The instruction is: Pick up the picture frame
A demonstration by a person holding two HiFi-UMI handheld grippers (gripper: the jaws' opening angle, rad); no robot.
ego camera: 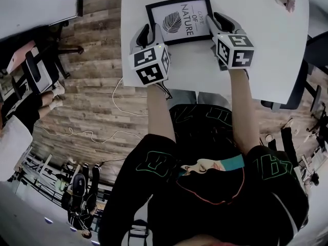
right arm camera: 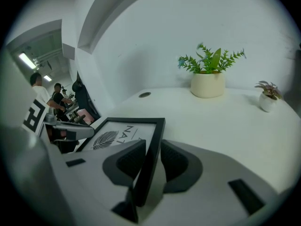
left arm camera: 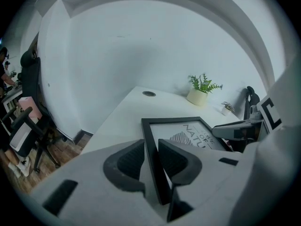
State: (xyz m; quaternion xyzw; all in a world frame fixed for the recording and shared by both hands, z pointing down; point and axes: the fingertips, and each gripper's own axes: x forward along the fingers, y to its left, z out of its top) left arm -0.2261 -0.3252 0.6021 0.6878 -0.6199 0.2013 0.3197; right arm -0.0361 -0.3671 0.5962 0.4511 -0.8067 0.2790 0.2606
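Observation:
The picture frame (ego camera: 179, 18), black-rimmed with a leaf print and lettering, lies flat on the white table (ego camera: 266, 55). My left gripper (ego camera: 148, 31) sits at its left edge and my right gripper (ego camera: 217, 24) at its right edge. In the left gripper view the frame's rail (left arm camera: 151, 149) runs between the two pads of the left gripper (left arm camera: 150, 147), with a pale sliver of gap beside it. In the right gripper view the frame (right arm camera: 117, 135) has its right rail between the right gripper's (right arm camera: 153, 150) jaws, again with a thin gap, so neither pair presses on it.
A potted green plant (right arm camera: 208, 81) and a small pinkish plant (right arm camera: 267, 98) stand at the table's far side, beyond a round cable hole (left arm camera: 149, 93). Office chairs (ego camera: 36, 70) and cables lie on the wooden floor to the left. The person's body is close to the near table edge.

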